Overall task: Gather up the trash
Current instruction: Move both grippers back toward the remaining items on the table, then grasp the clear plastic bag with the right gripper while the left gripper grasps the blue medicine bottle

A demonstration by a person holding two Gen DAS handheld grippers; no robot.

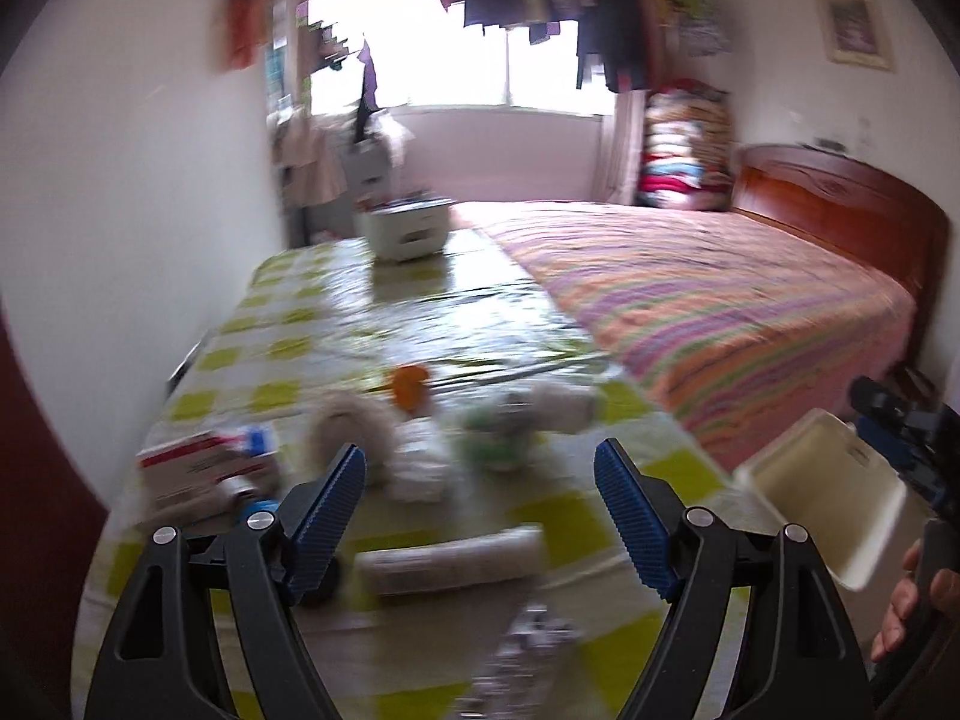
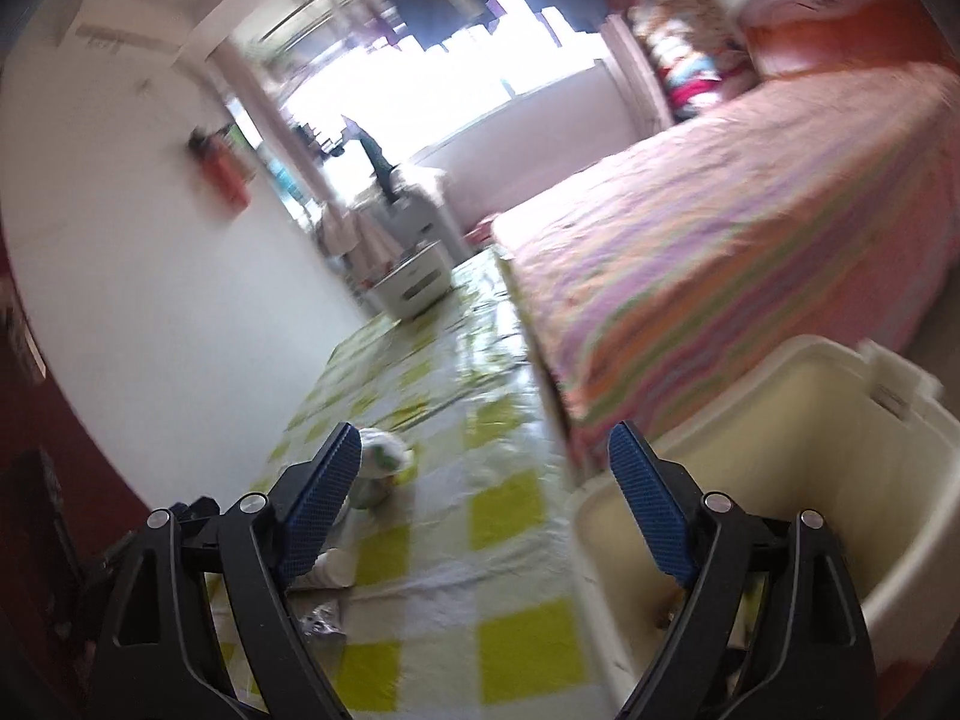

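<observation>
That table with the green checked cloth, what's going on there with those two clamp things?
A person is clearing litter off the table with a gripper in each hand. Both the left gripper and right gripper are open and empty. Crumpled wrappers, a small box and something orange lie on the cloth. A cream bin sits at the table's right, beside the bed.

Glossy plastic tablecloth (image 1: 420, 324); smooth plastic bin (image 2: 840, 450); wooden headboard (image 1: 840, 198).

Scattered trash (image 1: 420, 456) beside open bin (image 2: 780, 480)
</observation>
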